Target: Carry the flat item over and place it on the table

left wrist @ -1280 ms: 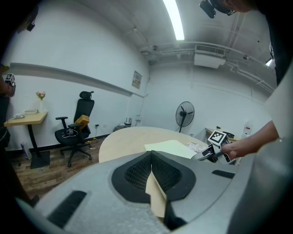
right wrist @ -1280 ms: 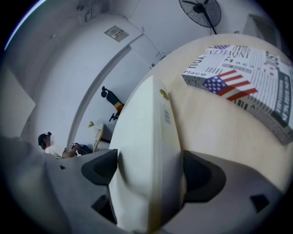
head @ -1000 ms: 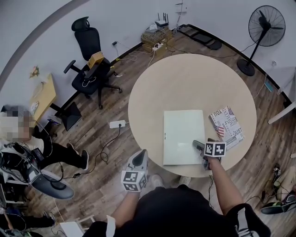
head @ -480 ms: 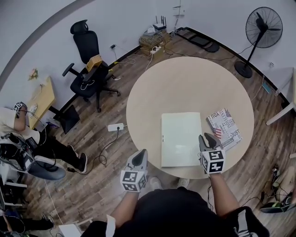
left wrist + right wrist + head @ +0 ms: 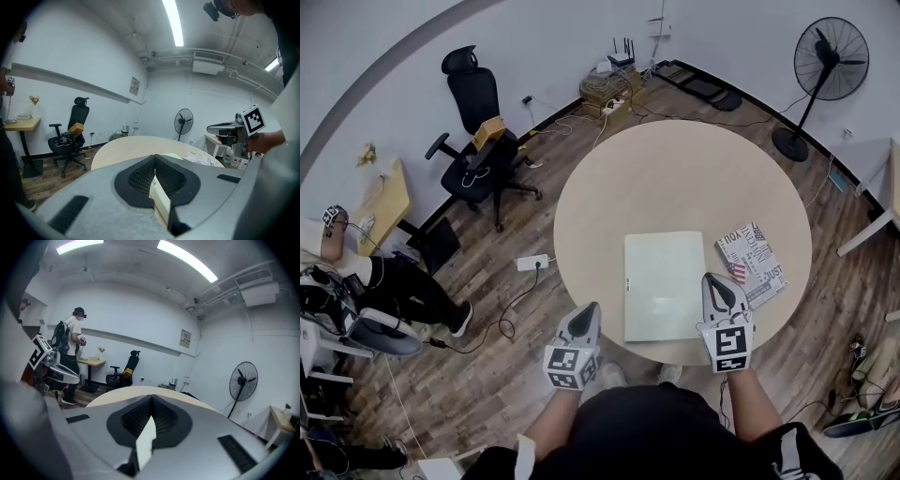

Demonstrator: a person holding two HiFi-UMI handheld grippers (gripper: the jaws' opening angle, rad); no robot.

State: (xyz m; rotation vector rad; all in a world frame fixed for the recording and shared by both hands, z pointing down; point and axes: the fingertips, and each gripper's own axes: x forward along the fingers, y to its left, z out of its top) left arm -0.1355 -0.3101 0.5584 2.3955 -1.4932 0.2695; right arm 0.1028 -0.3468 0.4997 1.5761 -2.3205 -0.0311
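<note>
The flat white item (image 5: 664, 286) lies on the round beige table (image 5: 675, 178), near its front edge. My right gripper (image 5: 713, 279) hovers just beyond the item's right edge, pointing away from me. Its jaws are shut with nothing between them, and in the right gripper view the tips (image 5: 151, 397) meet. My left gripper (image 5: 586, 310) hangs off the table's front left edge, over the floor, also shut and empty. In the left gripper view its tips (image 5: 154, 157) are closed, with the table and the white item behind them.
A magazine with printed covers (image 5: 752, 263) lies on the table right of the white item. A black office chair (image 5: 478, 141), a small desk (image 5: 380, 202) and a person (image 5: 337, 272) are to the left. A standing fan (image 5: 830, 56) is at the far right, a power strip (image 5: 534, 262) on the floor.
My right gripper has come off the white item's near right corner, turned to point forward and closed its jaws. The item stays flat on the table. The left gripper has barely moved.
</note>
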